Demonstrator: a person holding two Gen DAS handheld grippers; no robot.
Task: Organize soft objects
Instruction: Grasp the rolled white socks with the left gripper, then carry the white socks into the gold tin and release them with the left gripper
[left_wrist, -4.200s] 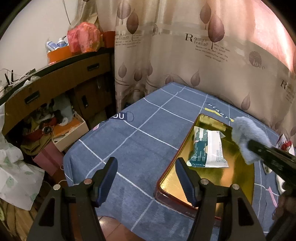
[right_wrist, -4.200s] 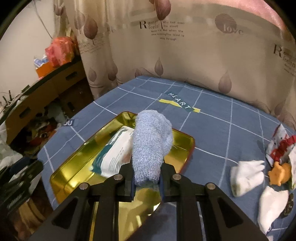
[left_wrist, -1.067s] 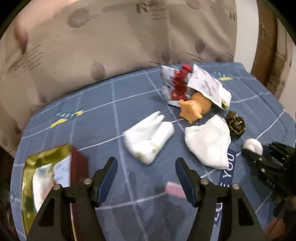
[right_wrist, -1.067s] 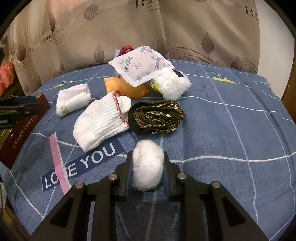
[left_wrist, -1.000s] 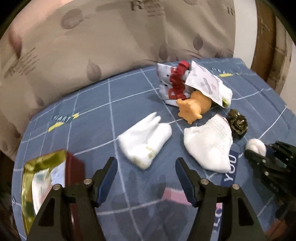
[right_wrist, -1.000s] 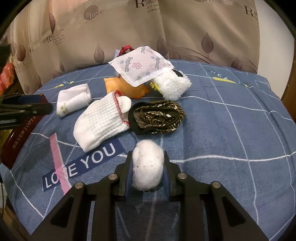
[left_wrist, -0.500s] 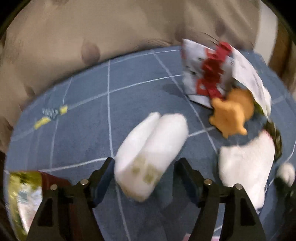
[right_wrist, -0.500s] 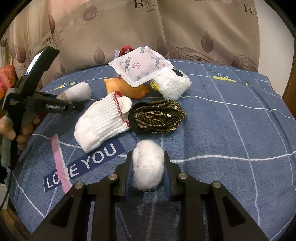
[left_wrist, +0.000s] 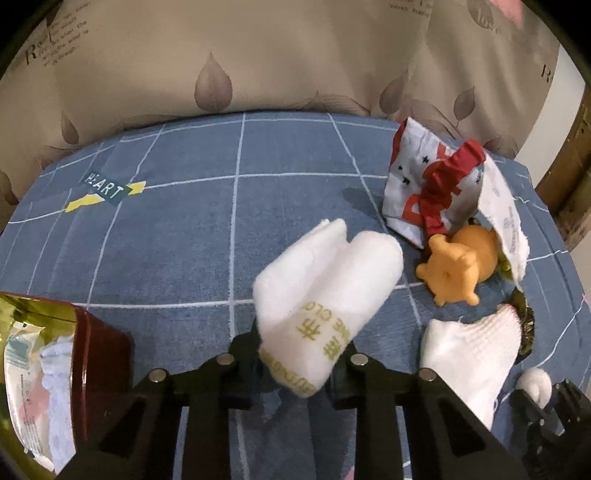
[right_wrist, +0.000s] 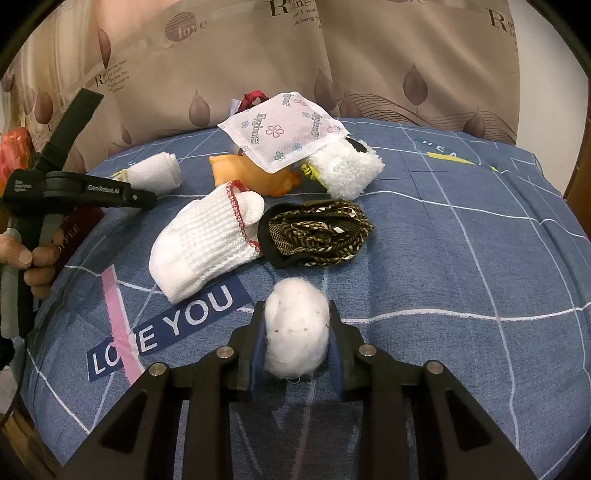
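My left gripper is shut on a folded white sock with gold print, held just above the blue bedspread. It also shows in the right wrist view. My right gripper is shut on a white cotton ball, also seen in the left wrist view. A white knit sock with red trim lies on the bed. The gold tray with a red rim at the left holds a tissue pack and a pale blue cloth.
An orange plush toy, a red-and-white pouch, a white floral packet, a fluffy white item and a black-and-gold scarf lie together on the bedspread. A beige curtain hangs behind the bed.
My left gripper moved in on the folded white sock, shut on it and lifted it slightly. My right gripper has stayed still, holding the cotton ball.
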